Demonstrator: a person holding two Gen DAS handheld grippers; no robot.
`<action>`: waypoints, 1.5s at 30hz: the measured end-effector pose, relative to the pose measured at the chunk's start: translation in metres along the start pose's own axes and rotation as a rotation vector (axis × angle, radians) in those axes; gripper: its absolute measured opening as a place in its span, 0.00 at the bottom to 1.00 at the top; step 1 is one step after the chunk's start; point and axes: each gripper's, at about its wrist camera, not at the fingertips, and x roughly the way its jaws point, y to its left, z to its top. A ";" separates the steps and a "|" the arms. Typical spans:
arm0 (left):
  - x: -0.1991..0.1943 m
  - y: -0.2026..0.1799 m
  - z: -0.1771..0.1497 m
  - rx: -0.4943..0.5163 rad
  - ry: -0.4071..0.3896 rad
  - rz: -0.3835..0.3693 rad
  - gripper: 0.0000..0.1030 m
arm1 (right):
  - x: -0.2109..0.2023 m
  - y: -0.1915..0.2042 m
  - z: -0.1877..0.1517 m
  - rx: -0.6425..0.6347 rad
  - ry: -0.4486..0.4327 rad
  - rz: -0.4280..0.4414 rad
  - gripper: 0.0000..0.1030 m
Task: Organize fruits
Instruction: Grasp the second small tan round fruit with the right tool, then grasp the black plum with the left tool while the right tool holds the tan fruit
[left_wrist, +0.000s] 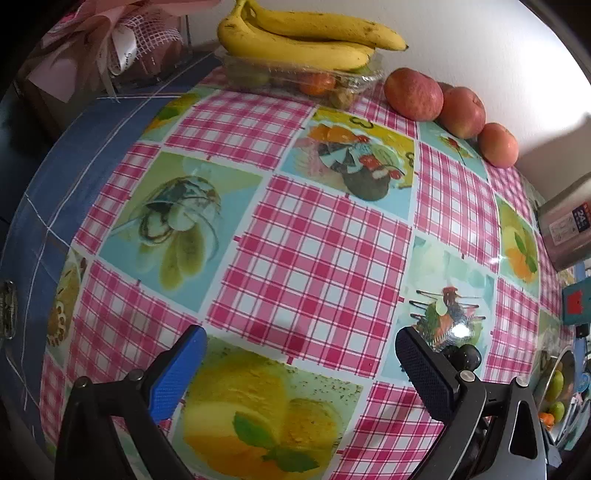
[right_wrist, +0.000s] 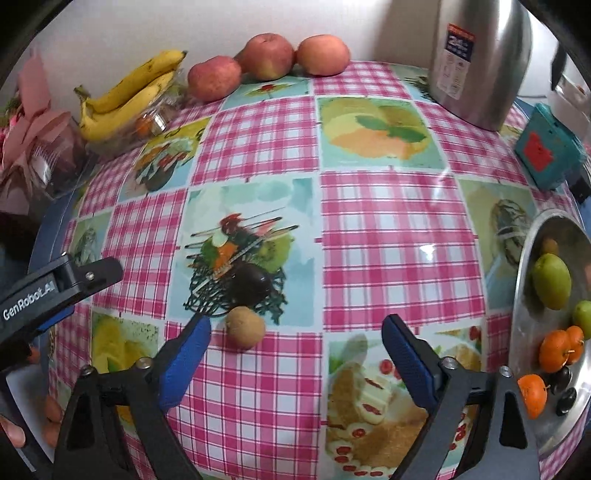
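Note:
My left gripper is open and empty above the patterned tablecloth. A bunch of bananas lies on a clear plastic box of small fruits at the back, with three red apples to its right. My right gripper is open and empty. A small brown fruit and a dark round fruit lie just ahead of its left finger. A metal plate at the right holds green, orange and dark fruits. The bananas and apples show at the back.
A steel kettle stands at the back right, a teal box beside it. A wrapped pink bouquet sits at the left table edge. The left gripper's body shows at the left of the right wrist view.

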 end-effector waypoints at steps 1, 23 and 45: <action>0.001 -0.001 0.000 0.004 0.003 0.000 1.00 | 0.002 0.002 0.000 -0.012 0.010 0.000 0.73; 0.003 -0.007 0.002 0.005 0.033 -0.056 1.00 | 0.012 0.019 -0.002 -0.069 0.037 0.070 0.25; 0.009 -0.082 -0.018 0.105 0.077 -0.327 0.67 | -0.008 -0.051 -0.003 0.019 0.034 0.037 0.25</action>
